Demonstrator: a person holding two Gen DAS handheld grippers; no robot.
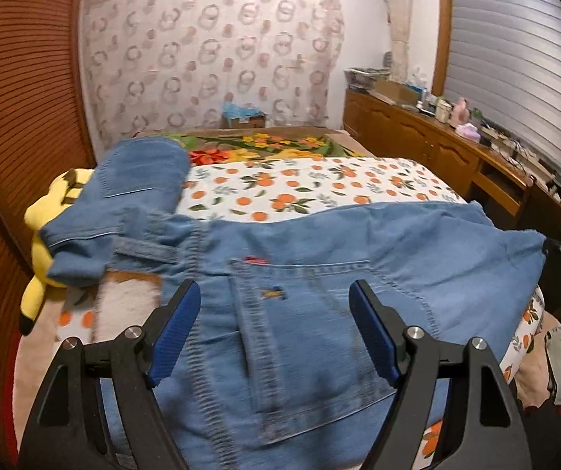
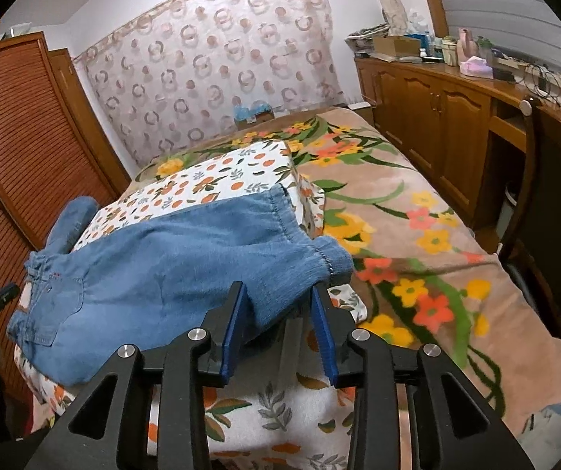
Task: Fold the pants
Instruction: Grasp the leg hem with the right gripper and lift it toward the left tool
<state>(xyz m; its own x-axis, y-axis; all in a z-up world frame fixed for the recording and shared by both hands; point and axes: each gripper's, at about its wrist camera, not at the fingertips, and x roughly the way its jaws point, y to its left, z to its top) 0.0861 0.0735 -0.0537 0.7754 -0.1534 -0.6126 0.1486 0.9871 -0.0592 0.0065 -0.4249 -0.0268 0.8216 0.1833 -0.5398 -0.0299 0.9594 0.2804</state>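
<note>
Blue denim pants [image 1: 319, 258] lie across an orange-print cloth on the bed, back pocket up. The waist end is at my left gripper [image 1: 276, 297], which is open with its blue pads on either side of the back pocket, just above the fabric. One leg [image 1: 139, 180] is flopped back over a yellow plush toy. In the right wrist view the pants [image 2: 186, 258] stretch left to right. My right gripper [image 2: 280, 301] is open around the hem end of the leg [image 2: 319, 258], pads apart on either side of the denim, not pinching it.
A yellow plush toy [image 1: 41, 235] lies at the bed's left edge under the pants. A floral blanket [image 2: 417, 258] covers the bed to the right. A wooden louvred wardrobe [image 2: 18, 137] stands left, a cluttered wooden cabinet [image 2: 437, 98] right, a patterned curtain [image 1: 210, 58] behind.
</note>
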